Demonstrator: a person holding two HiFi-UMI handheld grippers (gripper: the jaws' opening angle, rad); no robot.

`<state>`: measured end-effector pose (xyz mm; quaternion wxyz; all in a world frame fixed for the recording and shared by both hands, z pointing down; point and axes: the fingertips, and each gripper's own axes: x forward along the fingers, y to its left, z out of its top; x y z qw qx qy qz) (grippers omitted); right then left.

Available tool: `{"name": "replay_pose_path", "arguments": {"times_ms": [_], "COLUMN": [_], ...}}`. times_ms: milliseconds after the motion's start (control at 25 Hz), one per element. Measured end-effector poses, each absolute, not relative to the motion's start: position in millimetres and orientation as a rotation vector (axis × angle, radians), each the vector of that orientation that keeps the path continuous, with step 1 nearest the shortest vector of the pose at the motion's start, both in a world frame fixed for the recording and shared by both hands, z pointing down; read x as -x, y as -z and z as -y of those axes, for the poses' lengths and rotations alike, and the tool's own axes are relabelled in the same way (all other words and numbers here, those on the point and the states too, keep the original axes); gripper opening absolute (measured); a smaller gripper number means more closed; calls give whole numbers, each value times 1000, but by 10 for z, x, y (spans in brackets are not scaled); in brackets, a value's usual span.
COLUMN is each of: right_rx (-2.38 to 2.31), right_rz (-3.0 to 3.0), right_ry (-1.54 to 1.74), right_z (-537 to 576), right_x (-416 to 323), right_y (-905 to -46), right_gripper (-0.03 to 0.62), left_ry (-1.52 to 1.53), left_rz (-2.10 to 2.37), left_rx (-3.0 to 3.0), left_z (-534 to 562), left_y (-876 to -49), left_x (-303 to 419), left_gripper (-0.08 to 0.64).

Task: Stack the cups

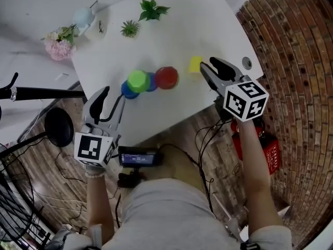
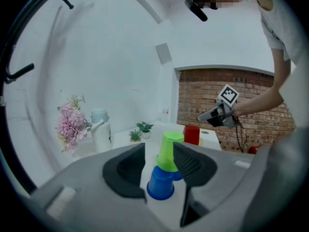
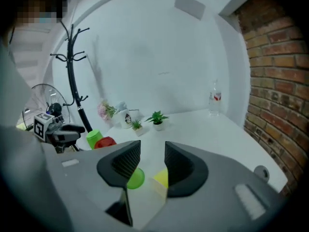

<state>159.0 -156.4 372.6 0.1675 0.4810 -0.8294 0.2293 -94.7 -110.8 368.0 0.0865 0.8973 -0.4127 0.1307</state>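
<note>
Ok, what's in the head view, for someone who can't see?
A green plastic cup sits upside down on blue plastic cups beside a red plastic cup on a white table. The open right claw is by a small yellow plastic cup.

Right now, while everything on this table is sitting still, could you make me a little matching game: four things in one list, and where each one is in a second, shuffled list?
Things:
1. green cup
2. red cup
3. yellow cup
4. pink flowers

Places:
A. just ahead of the right gripper
B. at the far left corner of the table, as the head view shows it
C. on top of the blue cups
D. between the blue cups and the yellow cup

Pairs: 1-C, 2-D, 3-A, 4-B.
</note>
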Motion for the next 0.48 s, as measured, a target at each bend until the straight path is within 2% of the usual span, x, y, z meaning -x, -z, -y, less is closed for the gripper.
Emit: {"name": "replay_pose_path", "arguments": {"times_ms": [320,480], "right_rx": [-1344,-1274], "right_rz": [2145,2025], "right_ry": [-1068,-1298], "right_z": [1842,1905], "right_x": [-1914,-1913], "right_y": [-4251,-4582], "right_gripper": [163,225], "left_ry": [-395,-394], "left_rz": [1234,1233], "left_rx": [-2662,-2658], "left_z": [1154,1177], "left_y": [-3706,-3728], "left_x": [978,987], "left_gripper": [167,164]}}
